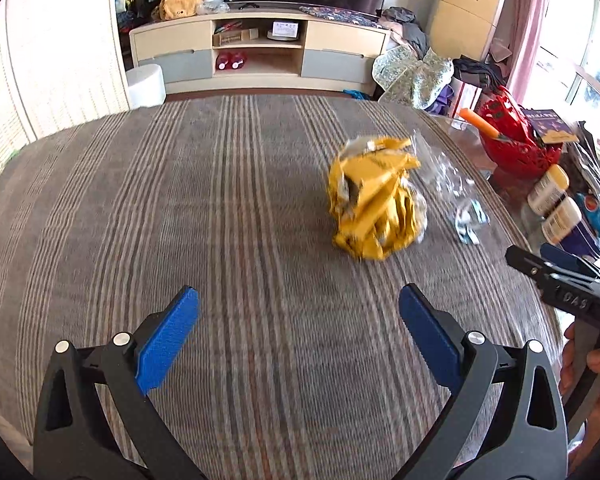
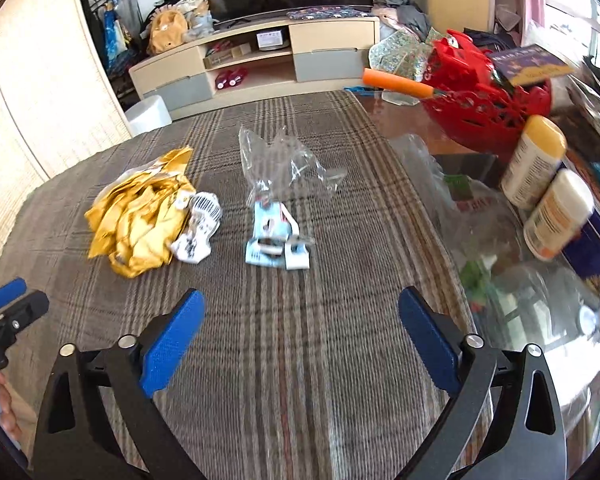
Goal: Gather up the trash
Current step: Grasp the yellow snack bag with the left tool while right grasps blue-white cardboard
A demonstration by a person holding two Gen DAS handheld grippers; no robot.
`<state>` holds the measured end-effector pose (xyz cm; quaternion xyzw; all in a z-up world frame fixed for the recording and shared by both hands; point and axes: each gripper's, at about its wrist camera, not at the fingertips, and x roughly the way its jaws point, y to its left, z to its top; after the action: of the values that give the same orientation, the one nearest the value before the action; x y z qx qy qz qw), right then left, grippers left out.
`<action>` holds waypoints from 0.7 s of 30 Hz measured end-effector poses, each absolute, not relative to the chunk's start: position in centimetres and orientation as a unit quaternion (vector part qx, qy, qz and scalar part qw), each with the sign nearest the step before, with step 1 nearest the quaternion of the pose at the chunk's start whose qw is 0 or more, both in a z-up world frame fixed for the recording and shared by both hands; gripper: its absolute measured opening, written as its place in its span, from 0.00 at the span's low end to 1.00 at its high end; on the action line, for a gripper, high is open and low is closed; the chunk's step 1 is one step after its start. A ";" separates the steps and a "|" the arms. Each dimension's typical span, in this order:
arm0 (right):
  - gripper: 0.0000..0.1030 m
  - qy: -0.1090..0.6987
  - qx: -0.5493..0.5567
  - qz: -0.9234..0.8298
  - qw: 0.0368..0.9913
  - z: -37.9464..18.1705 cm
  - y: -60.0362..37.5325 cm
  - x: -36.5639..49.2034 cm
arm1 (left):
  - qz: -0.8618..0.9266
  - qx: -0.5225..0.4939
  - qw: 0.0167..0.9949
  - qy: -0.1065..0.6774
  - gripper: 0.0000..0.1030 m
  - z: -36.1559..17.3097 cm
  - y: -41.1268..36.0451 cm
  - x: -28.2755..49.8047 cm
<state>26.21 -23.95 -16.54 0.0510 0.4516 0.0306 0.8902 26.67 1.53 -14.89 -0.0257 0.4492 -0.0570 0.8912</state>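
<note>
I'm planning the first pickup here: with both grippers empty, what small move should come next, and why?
Probably ease the open left gripper forward and rightward toward the crumpled yellow foil wrapper. It lies loose on the striped tablecloth, ahead of the fingers and untouched; the open right gripper faces the clear plastic wrapper.

A red basket (image 2: 488,116) and two white bottles (image 2: 534,162) stand beside the striped tablecloth (image 2: 300,340), a TV cabinet (image 1: 260,54) beyond.

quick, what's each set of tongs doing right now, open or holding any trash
Left tongs: open, holding nothing, short of the yellow wrapper.
Right tongs: open, holding nothing, short of the clear bag.
</note>
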 end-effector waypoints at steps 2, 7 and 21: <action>0.86 0.451 0.038 0.031 0.891 -16.8 -23.4 27.6 | -0.060 -0.021 0.892 0.448 0.92 -14.8 1.2 28.0; 0.86 0.450 0.038 0.032 0.891 -17.1 -23.1 29.9 | -0.063 -0.013 0.893 0.445 0.92 -15.0 0.1 31.8; 0.41 0.487 0.060 0.052 0.870 -20.1 -22.7 34.0 | -0.131 -0.015 0.868 0.479 0.73 -17.6 -3.6 37.5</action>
<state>33.98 -22.70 -20.05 0.0599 0.4871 0.0521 0.8698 37.48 -3.63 -17.63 -0.0146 0.4791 -0.1313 0.8678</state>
